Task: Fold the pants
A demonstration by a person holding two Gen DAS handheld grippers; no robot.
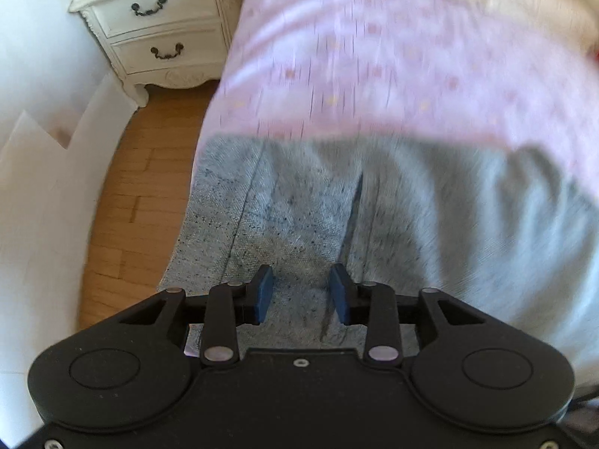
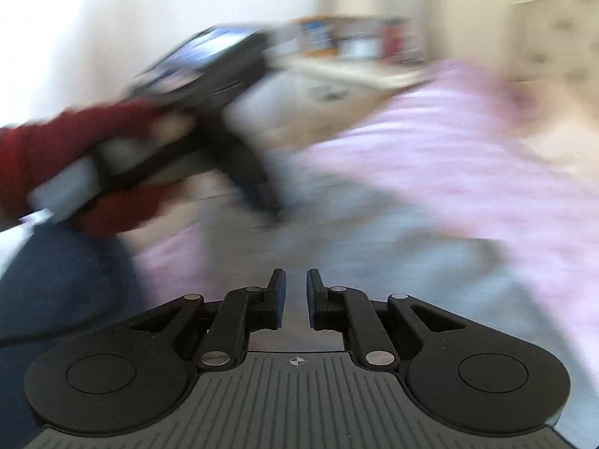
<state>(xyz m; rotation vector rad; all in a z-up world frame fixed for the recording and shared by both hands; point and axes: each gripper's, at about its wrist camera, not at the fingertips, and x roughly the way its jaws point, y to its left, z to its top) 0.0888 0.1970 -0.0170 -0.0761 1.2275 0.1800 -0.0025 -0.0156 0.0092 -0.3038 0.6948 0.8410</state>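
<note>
Blue pads of my left gripper (image 1: pixel 301 292) sit spread fairly wide, nothing between them, hovering just over the grey pants (image 1: pixel 337 205) laid flat at the near edge of the pink bedspread (image 1: pixel 374 56). Over on the right gripper (image 2: pixel 296 297), only a narrow gap and nothing held; that view is badly smeared. Reads to me as the approach to a first grab. Next I'd need both sets of pads down onto the cloth edge, pinching one layer cleanly. White nightstand (image 1: pixel 157 33) stays well clear.

Right tongs (image 2: pixel 296 284) above blurred pants (image 2: pixel 374 247)
</note>
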